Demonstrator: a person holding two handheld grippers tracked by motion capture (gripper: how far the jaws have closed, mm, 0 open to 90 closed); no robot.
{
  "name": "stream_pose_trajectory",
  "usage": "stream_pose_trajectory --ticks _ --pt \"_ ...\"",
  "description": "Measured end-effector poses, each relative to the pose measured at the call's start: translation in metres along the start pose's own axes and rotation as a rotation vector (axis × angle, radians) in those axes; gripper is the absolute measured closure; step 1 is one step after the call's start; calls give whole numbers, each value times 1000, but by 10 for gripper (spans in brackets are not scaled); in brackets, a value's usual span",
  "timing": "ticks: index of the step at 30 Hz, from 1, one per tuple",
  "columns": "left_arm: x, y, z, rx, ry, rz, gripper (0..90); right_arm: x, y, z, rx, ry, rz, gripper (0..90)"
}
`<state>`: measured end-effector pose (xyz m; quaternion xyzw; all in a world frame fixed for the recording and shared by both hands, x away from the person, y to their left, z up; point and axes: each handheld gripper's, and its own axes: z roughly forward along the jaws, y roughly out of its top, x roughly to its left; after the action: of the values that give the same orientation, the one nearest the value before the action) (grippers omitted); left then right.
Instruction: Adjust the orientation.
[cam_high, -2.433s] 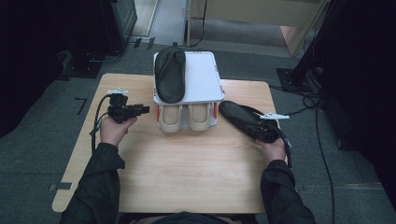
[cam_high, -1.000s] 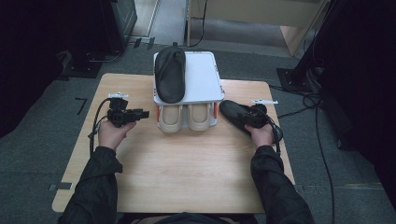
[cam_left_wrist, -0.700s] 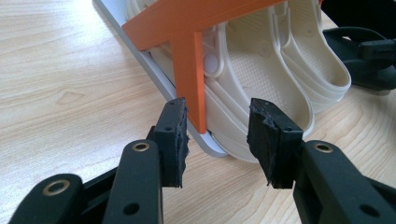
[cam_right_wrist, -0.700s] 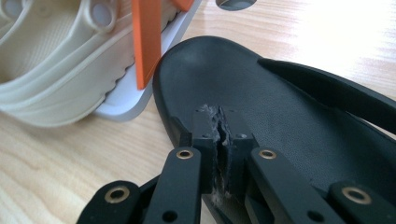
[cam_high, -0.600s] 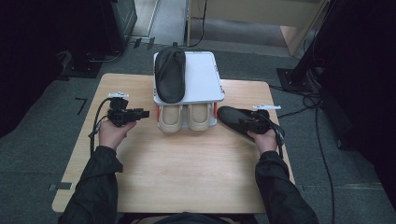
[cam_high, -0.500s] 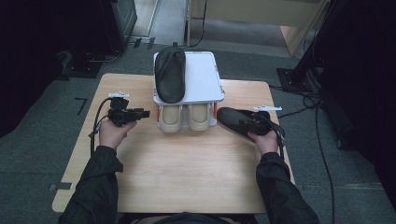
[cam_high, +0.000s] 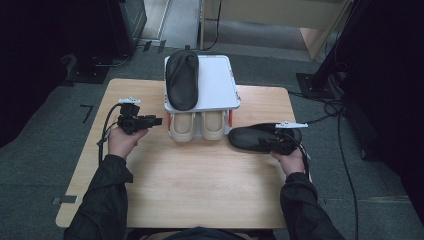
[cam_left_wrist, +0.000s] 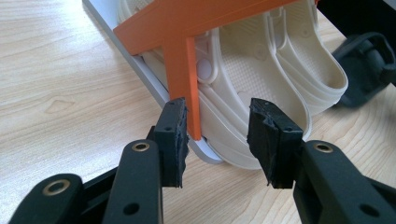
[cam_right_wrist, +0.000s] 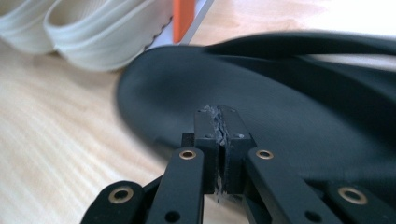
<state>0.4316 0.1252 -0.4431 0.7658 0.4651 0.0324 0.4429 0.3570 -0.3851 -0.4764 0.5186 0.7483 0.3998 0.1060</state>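
Note:
A black shoe (cam_high: 252, 137) hangs low over the table's right side, its toe toward the rack. My right gripper (cam_high: 274, 144) is shut on the shoe's near rim. In the right gripper view the pads (cam_right_wrist: 219, 112) meet tight against the shoe's dark surface (cam_right_wrist: 289, 93). My left gripper (cam_high: 157, 120) is open and points at the rack's left front corner. In the left gripper view its jaws (cam_left_wrist: 217, 135) straddle an orange leg (cam_left_wrist: 182, 70) and the edge of a cream clog (cam_left_wrist: 261, 79) without touching either.
The rack has a white top shelf (cam_high: 215, 85) with a second black shoe (cam_high: 182, 80) lying on its left half. Two cream clogs (cam_high: 197, 127) sit side by side underneath. Bare wood stretches across the table's near half (cam_high: 200, 190). Cables trail off both sides.
My right hand has slid a little toward the table's near edge with the black shoe, which now lies more level across the table. The left hand has stayed put.

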Motion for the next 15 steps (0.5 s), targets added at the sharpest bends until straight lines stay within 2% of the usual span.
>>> stream_pose_trajectory --ticks 7,15 --pt "1 1 1 -12 -5 -6 575 3 -12 -14 1 6 0 860" --pt "2 1 0 -14 -5 -9 575 4 -12 -10 18 4 -12 833"
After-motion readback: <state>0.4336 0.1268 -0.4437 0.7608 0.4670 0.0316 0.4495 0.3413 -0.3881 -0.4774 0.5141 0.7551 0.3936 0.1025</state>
